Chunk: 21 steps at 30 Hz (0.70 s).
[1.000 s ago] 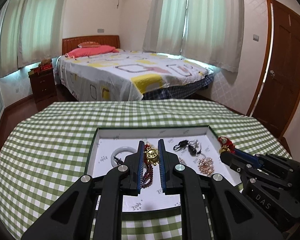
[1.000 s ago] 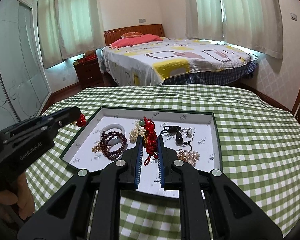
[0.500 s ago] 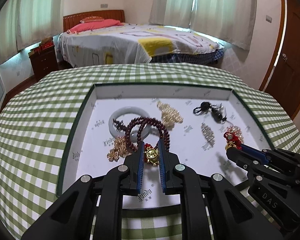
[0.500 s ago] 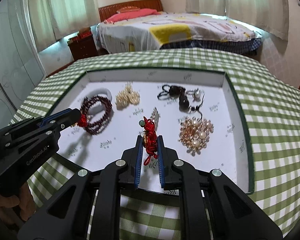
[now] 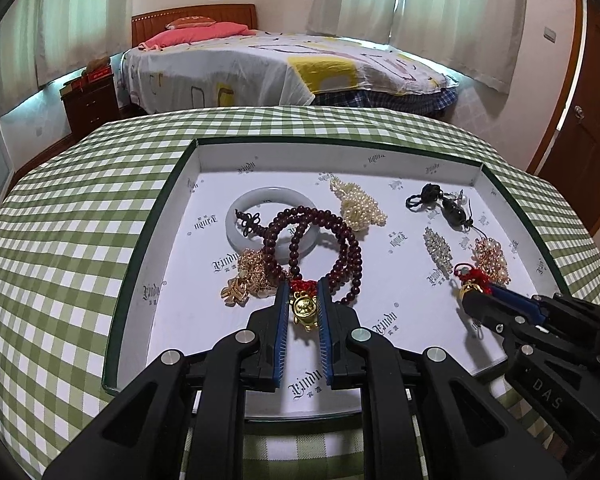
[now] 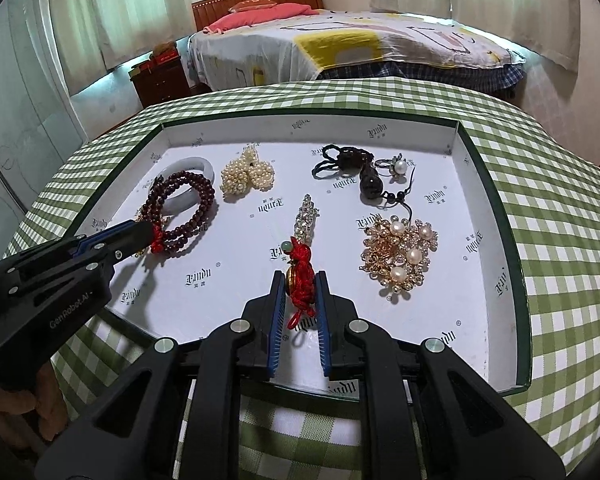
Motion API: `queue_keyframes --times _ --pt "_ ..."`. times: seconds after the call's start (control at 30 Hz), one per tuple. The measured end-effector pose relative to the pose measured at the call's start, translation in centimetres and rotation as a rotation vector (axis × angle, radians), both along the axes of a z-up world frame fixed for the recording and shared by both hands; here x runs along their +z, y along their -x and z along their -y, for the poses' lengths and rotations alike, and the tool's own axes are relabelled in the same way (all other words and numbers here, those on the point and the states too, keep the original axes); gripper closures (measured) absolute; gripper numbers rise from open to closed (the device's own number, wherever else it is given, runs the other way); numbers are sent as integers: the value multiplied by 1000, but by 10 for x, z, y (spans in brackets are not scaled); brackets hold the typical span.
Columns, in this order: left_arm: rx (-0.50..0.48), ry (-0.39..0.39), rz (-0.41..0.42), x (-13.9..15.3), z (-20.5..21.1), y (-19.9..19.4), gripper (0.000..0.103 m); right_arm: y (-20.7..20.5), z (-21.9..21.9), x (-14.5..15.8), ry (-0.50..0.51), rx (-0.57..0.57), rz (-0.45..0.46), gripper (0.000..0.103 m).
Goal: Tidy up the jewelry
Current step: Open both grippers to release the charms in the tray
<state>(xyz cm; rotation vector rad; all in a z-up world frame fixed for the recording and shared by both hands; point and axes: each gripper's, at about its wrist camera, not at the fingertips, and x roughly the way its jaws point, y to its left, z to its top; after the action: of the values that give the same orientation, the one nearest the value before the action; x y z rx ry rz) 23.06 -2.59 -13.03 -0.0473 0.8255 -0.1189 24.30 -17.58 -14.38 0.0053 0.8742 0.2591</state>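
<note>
Two tongs over tray [image 6: 496, 184], left tongs [image 5: 303, 307] clamping gold charm [image 5: 305, 309], right tongs [image 6: 301, 286] clamping red knot [image 6: 303, 276].

Left tool [image 5: 303, 307] grips a gold charm [image 5: 305, 309] over the tray [image 5: 380, 160].

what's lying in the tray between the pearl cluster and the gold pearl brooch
A slim rhinestone hair clip lies on the tray floor between the pearl cluster and the gold pearl brooch, touching neither; the right wrist view shows it best.
</note>
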Motion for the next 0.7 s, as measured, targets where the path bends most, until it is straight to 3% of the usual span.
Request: queue_keyframes --times 0.13,0.2,0.27,0.4,0.6,0.7 --pt "-2 -5 -6 -1 1 0 86 0 1 0 -6 -6 1 84" --pt "-1 -7 -8 -1 1 0 79 1 2 1 -5 -12 6 67" --pt "3 -1 -17 -2 -1 -1 63 2 3 1 -6 -14 10 66" --pt "6 0 -15 -1 -2 1 56 4 7 5 -12 -22 21 57" --pt "1 -34 27 6 0 12 32 11 11 13 -18 -37 50 42" --pt "10 -61 37 10 1 15 29 15 13 17 -17 -44 56 41"
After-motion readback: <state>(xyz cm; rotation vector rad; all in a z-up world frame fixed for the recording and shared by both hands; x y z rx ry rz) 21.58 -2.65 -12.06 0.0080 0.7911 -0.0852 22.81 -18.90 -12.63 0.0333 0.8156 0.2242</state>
